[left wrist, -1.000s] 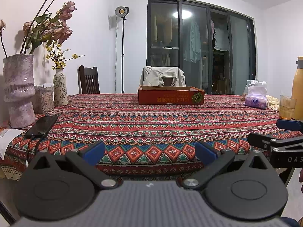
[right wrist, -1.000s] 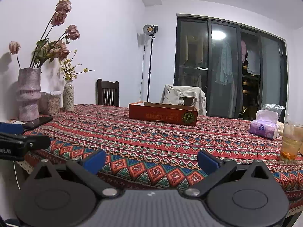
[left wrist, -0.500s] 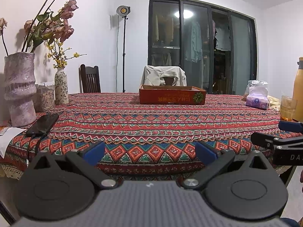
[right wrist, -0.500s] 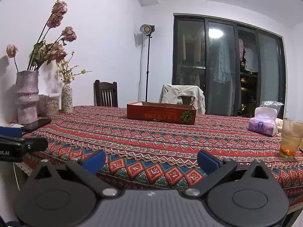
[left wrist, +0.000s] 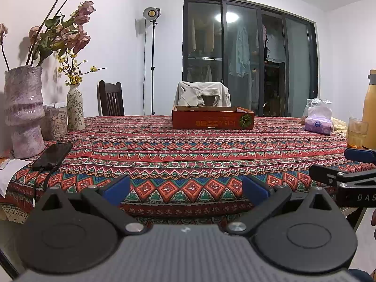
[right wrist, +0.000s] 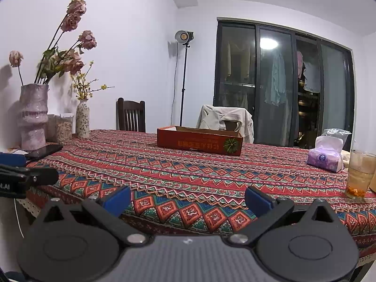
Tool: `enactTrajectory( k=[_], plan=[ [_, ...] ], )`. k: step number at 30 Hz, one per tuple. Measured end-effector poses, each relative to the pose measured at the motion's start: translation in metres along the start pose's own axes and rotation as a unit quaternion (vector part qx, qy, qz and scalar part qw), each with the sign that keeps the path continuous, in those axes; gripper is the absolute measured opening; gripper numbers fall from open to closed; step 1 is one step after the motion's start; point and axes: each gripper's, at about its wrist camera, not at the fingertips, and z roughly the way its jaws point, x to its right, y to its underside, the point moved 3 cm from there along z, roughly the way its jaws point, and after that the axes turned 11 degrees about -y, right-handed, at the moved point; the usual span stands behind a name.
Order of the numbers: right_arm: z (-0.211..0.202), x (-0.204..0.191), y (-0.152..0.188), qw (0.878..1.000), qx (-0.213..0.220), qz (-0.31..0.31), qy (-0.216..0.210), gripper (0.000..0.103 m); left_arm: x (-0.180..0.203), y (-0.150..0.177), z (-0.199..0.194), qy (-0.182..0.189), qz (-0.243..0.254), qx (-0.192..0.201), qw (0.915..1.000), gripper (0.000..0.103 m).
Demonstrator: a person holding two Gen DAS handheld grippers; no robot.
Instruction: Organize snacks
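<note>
Both grippers' jaws apart, empty.

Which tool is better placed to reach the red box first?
Marginally the left tool: the red box sits nearly dead ahead of it. From the right tool it lies slightly left. Both are open, empty, short of the table.

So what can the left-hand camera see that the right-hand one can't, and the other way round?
Only the left wrist view shows the tall yellow bottle at the far right, and the right gripper from the side. Only the right wrist view shows the left gripper from the side. Both share the red cardboard box, the patterned tablecloth, the big vase, the phone, the tissue pack and the glass. Both grippers are open and empty.
</note>
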Motion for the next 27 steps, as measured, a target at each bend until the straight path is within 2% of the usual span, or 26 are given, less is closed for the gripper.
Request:
enactTrajectory(
  k=[27],
  plan=[
    [-0.0023, 0.0019, -0.0017, 1.000, 0.006, 0.003, -0.001, 0.103, -0.0016, -0.0021, -0.0012, 0.005, 0.006, 0.004, 1.0000, 0.103]
  ],
)
